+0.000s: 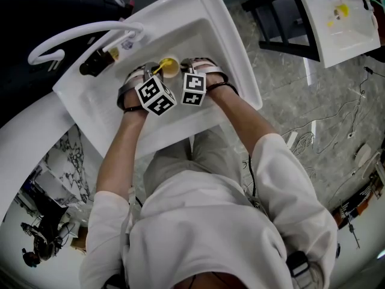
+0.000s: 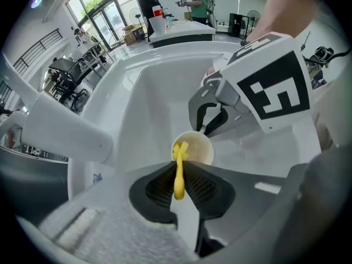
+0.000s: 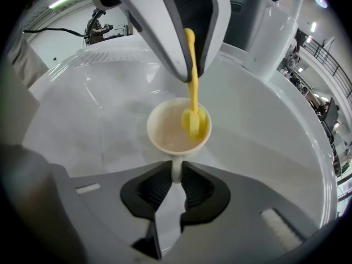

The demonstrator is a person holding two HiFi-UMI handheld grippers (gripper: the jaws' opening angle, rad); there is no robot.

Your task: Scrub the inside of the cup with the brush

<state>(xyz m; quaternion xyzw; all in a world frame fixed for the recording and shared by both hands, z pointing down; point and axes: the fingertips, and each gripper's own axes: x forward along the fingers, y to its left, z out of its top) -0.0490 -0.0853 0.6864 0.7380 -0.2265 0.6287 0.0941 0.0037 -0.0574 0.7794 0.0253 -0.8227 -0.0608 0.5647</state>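
My left tongs [image 2: 179,169] are clamped on the thin handle of the yellow brush [image 3: 191,81]. My right tongs [image 3: 176,177] are closed on the small handle of the cream cup [image 3: 168,130], so both are full.

The cup sits low in the white sink [image 1: 210,17], straight ahead of my right tongs, with its handle towards them and its mouth open upward. I cannot tell whether its base touches the sink floor.

The brush's long axis runs steeply down from my left tongs into that mouth. From the right gripper view, its head lies at the right side of the cup, against the rim and wall and not at the bottom. From the left gripper view, the same head shows at the cup's near-left rim.

I judge that scrubbing turns on this. The left tongs are the working side, and the head must go deeper and sweep round the wall. The right tongs only have to hold the cup steady against the push.

I can read no writing or brand on the cup or brush. The only print is the black-and-white square markers on the tongs' cubes.
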